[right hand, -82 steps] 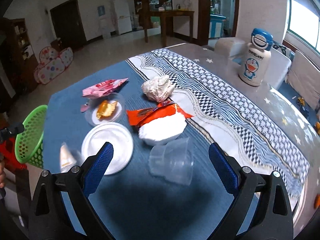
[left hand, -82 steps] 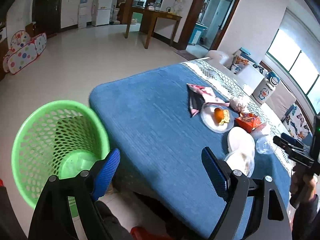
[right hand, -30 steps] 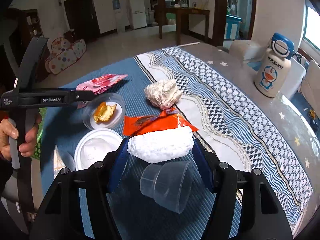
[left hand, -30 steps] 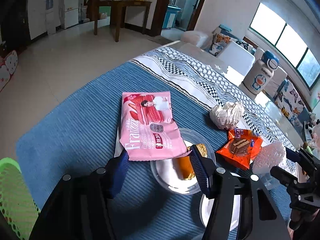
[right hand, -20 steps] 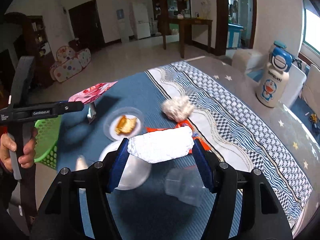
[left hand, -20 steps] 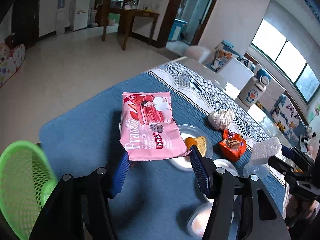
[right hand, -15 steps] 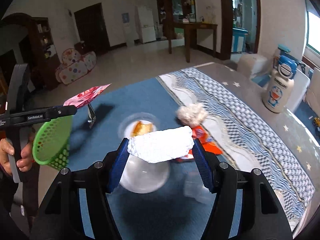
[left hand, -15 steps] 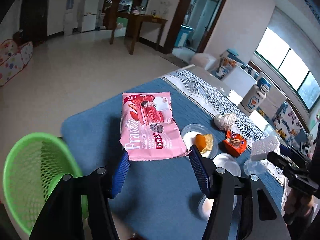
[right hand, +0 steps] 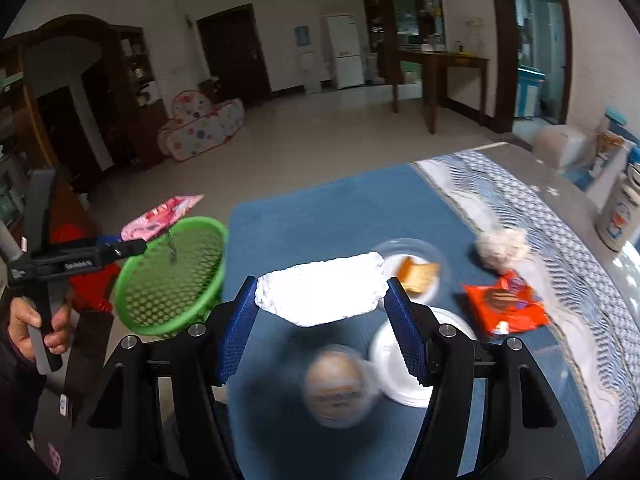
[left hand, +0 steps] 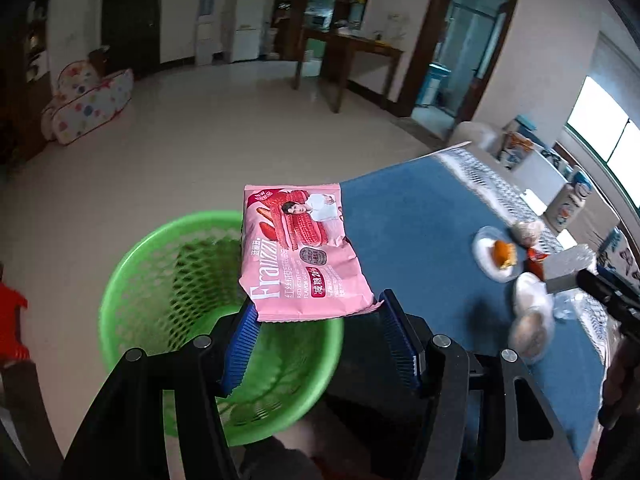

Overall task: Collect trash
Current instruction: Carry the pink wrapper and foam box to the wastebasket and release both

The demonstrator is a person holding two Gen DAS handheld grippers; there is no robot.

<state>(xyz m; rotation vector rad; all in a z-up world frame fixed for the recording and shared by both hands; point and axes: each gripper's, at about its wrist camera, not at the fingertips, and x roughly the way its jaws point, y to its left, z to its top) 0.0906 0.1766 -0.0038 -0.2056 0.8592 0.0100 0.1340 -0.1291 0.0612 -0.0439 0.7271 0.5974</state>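
The pink snack wrapper (left hand: 304, 256) sits at the centre of the left wrist view, pinched by its lower edge between the blue pads of the left gripper (left hand: 318, 344). It is held in the air over the rim of the green mesh basket (left hand: 168, 280), which fills the lower left of that frame and stands on the floor beside the edge of the tabletop (left hand: 420, 240). In the right wrist view the same wrapper (right hand: 160, 216) shows at the left, above the basket (right hand: 172, 280), with the left gripper (right hand: 136, 246) seen from the side and a hand (right hand: 36, 328) around its handle.

The right gripper (right hand: 322, 320) is clamped on a white foam-like block (right hand: 320, 294), held between its blue pads in the air at the centre of the right wrist frame, above the blue cloth. In the left wrist view this block (left hand: 568, 266) shows at the right edge.

On the blue cloth toward the right lie a clear plate (right hand: 412, 256) with a piece of cake (right hand: 418, 276), an orange snack packet (right hand: 506, 308), a crumpled white wad (right hand: 502, 248) and a white lid (right hand: 416, 360). A blurred round container (right hand: 340, 386) sits lower centre. A Doraemon bottle (right hand: 618, 216) stands at the far right edge.
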